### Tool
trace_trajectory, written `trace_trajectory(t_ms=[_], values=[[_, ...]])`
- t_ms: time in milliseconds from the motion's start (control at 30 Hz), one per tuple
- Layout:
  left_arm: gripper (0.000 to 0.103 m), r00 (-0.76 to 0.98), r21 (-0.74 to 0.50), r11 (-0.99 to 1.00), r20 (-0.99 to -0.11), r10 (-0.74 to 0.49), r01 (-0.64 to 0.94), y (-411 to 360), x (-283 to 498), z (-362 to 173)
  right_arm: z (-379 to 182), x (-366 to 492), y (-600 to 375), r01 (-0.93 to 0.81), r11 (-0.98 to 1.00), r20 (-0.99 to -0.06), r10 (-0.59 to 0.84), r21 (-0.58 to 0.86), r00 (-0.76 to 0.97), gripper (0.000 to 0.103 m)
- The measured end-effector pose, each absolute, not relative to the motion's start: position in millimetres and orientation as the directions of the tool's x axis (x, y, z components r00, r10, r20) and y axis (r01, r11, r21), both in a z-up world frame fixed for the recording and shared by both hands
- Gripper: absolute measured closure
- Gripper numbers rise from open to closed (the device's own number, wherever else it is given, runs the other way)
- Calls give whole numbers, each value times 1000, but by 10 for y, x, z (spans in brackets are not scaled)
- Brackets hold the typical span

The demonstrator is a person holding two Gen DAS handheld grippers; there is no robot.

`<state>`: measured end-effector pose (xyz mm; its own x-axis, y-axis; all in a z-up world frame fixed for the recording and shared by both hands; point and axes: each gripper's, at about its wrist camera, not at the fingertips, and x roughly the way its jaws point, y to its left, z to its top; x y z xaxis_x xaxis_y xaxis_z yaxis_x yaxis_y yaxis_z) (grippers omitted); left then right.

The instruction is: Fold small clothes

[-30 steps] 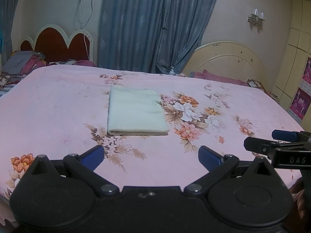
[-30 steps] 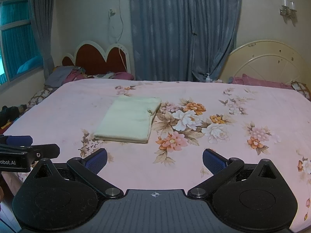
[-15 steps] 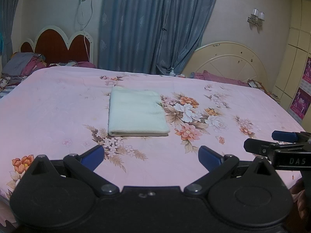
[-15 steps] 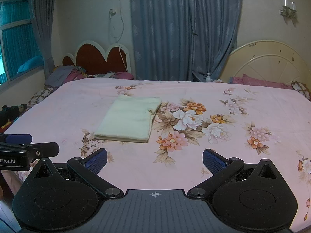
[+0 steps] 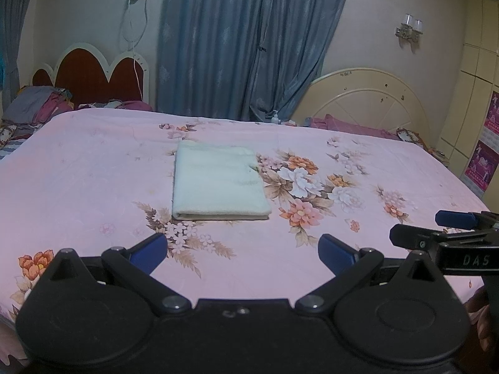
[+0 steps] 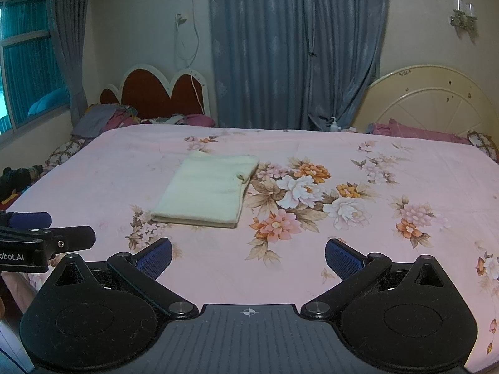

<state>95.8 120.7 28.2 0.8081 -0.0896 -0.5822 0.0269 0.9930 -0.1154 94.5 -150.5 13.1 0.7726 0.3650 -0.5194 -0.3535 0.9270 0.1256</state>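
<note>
Little has changed from the earlier frames: the cloth (image 5: 218, 184) lies in the same folded rectangle on the pink floral bed (image 5: 78, 168), and both grippers hang at the near edge much as before, the left view shifted only slightly. The left gripper (image 5: 241, 251) stands wide, its blue pads (image 5: 146, 251) empty and touching nothing. The right gripper (image 6: 248, 257) is equally wide and empty. The cloth rests well ahead of both, left of the printed flowers (image 6: 299, 187).
</note>
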Motion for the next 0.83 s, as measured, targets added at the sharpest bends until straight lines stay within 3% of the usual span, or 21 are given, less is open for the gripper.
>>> trace_trajectory(t_ms=[833], values=[[1, 815, -103, 994, -572, -88, 36, 1224, 985, 301, 104, 935, -1490, -362, 924, -521, 372, 126, 768, 0]])
